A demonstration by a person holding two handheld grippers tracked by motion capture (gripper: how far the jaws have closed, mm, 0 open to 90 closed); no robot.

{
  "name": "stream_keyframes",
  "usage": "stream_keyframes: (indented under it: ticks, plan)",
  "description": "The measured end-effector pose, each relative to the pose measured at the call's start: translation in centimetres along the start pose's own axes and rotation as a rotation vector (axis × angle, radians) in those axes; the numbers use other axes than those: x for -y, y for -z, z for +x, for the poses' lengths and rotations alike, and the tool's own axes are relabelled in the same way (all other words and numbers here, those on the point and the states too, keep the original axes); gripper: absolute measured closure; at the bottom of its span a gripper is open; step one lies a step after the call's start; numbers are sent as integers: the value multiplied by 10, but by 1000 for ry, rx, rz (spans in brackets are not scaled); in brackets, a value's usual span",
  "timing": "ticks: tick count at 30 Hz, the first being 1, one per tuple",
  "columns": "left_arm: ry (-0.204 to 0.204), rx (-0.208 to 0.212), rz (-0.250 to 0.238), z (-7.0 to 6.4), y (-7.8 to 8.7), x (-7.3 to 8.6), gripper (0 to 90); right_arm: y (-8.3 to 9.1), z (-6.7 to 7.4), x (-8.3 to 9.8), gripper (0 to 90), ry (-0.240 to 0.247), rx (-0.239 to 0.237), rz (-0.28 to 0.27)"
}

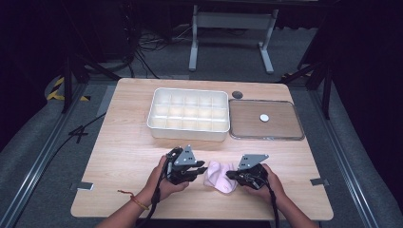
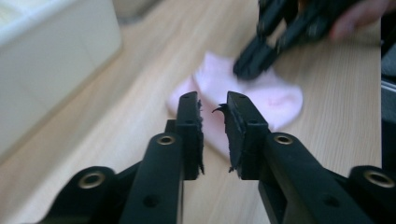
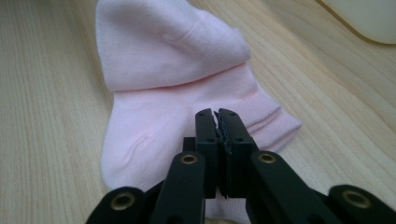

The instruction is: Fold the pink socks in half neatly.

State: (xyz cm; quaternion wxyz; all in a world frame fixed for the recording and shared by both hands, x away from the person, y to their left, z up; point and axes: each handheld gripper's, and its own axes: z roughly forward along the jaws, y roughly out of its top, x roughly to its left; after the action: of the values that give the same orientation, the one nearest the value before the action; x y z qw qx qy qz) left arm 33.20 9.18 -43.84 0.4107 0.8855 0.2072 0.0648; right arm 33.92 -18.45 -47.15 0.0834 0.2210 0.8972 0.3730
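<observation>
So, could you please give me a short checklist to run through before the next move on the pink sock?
1. Sock folded: the pink sock lies doubled over on the table. Ok.
2. Right grip: the right gripper has its jaws together over the sock's ribbed edge; whether fabric is pinched between them: cannot tell.
3. Left gripper free: the left gripper has a narrow gap between its jaws, nothing in it, short of the sock. Ok.
4. Destination: the white divided tray stands behind the sock, its compartments look empty. Ok.
5. Path to the tray: bare wood between sock and tray. Ok.
</observation>
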Motion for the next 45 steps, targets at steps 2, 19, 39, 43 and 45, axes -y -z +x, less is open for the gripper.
stream_keyframes:
  ticks: [2, 19, 39, 43, 45]
  plan:
    - [3, 4, 51, 1, -8, 6, 792, 0, 0, 0, 877, -1, 0, 0]
    - [-8, 44, 57, -13, -48, -12, 715, 1, -1, 1, 871, -6, -6, -3]
    - [-11, 40, 79, -15, -58, -3, 663, 19, 24, -30, 882, 75, 1, -153]
    - [-12, 42, 83, -15, -57, -2, 654, 5, 23, -23, 894, 94, 21, -105]
    - [-15, 44, 82, -15, -57, -2, 652, 0, 21, -19, 894, 104, 25, -77]
